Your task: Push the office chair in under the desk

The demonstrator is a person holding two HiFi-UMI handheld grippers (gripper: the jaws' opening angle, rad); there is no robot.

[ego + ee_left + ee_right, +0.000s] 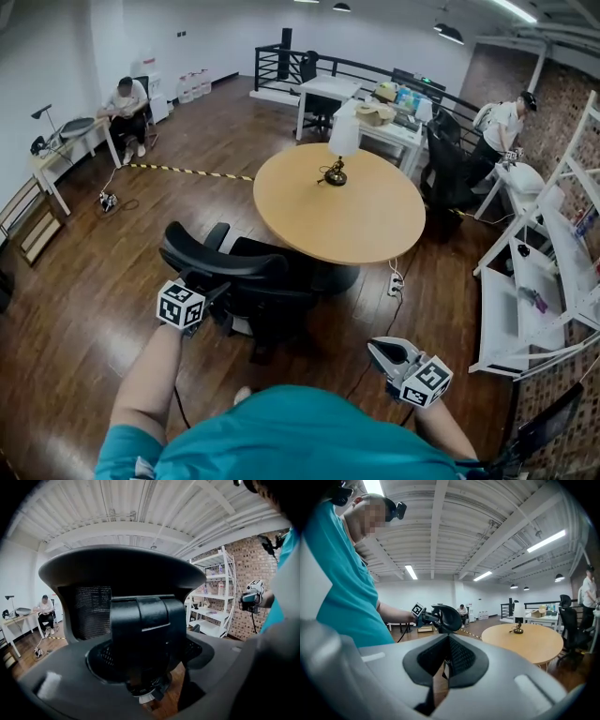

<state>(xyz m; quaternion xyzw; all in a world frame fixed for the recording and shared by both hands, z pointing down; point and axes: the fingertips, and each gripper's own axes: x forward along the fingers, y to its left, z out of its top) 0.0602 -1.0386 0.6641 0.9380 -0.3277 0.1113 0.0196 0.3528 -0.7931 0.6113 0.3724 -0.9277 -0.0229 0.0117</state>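
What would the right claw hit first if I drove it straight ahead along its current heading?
Most likely the office chair: its black headrest sits right above the right claw's tips, where the left claw holds it. The round table lies off to the right. Depth is hard to judge.

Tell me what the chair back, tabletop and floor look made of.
The chair back is black mesh in a matte frame, probably plastic; the open weave is visible.
The tabletop looks like light wood or wood-look laminate with a satin finish: even tan, no clear grain.
The floor is dark brown planks, wood or laminate, glossy; seams and light reflections show.
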